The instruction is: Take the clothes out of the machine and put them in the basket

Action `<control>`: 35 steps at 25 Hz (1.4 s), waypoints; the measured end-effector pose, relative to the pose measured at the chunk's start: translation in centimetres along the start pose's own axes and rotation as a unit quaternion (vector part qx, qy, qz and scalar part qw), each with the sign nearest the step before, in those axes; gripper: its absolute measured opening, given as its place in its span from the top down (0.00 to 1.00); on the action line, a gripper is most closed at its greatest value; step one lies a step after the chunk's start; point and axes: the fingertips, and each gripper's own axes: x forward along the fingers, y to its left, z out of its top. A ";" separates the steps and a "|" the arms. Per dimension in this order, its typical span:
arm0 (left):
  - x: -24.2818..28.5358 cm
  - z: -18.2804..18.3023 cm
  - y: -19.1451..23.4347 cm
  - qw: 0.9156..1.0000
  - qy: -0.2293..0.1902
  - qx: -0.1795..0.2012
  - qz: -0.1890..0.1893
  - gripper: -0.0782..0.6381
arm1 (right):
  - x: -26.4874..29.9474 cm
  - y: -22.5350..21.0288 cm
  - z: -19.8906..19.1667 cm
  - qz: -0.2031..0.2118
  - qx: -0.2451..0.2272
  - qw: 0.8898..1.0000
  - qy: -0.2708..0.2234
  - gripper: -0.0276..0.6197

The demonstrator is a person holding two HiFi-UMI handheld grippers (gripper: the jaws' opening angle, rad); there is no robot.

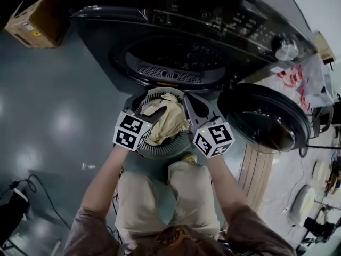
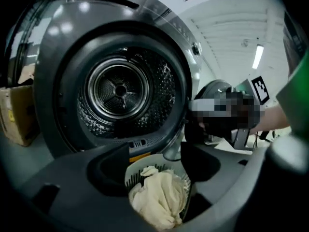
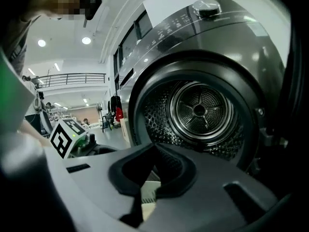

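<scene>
The washing machine's drum (image 1: 176,55) stands open, and I see no clothes in the drum (image 2: 120,91) in either gripper view. A round grey basket (image 1: 160,151) sits on the floor right below the opening. A cream cloth (image 1: 168,119) lies bunched in it. My left gripper (image 1: 149,115) hovers over the basket's left side, open, with the cloth (image 2: 159,197) lying below its jaws and free of the pads. Over the basket's right side, my right gripper (image 1: 193,111) has its pads meeting at the tips (image 3: 155,146) with nothing between them.
The machine's round door (image 1: 266,119) hangs open to the right of the basket. A cardboard box (image 1: 37,17) stands on the floor left of the machine. Cables (image 1: 37,188) trail on the floor at the lower left. My knees are just behind the basket.
</scene>
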 end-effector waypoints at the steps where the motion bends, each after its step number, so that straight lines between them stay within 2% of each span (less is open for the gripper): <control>1: -0.9 1.1 0.1 1.000 -0.007 -0.005 0.008 0.42 | -0.3 0.6 0.8 0.003 0.001 1.000 0.008 0.96; 5: -5.0 6.3 -0.4 1.000 -0.006 -0.024 0.018 0.42 | -1.5 2.9 6.1 0.021 -0.005 0.999 0.031 0.96; 9: -10.5 12.1 -3.1 0.999 0.003 -0.049 0.021 0.42 | -4.8 4.8 12.9 0.041 -0.018 0.998 0.053 0.96; 16: -20.3 27.3 -9.8 0.998 -0.008 -0.058 0.018 0.41 | -12.0 7.8 28.3 0.071 -0.002 0.996 0.058 0.96; 22: -24.7 37.8 -14.7 0.997 -0.050 -0.057 0.013 0.41 | -17.1 7.2 38.7 0.100 -0.044 0.993 0.037 0.96; 27: -27.3 42.7 -14.9 0.995 -0.087 -0.048 0.030 0.42 | -18.3 7.7 42.4 0.131 -0.080 0.988 0.032 0.96; 33: -30.2 45.2 -13.6 0.993 -0.111 -0.017 0.029 0.52 | -17.6 9.4 44.0 0.137 -0.033 0.990 0.010 0.96; 35: -30.9 45.5 -13.1 0.993 -0.117 -0.012 0.030 0.57 | -17.0 9.9 44.7 0.137 -0.033 0.990 0.002 0.96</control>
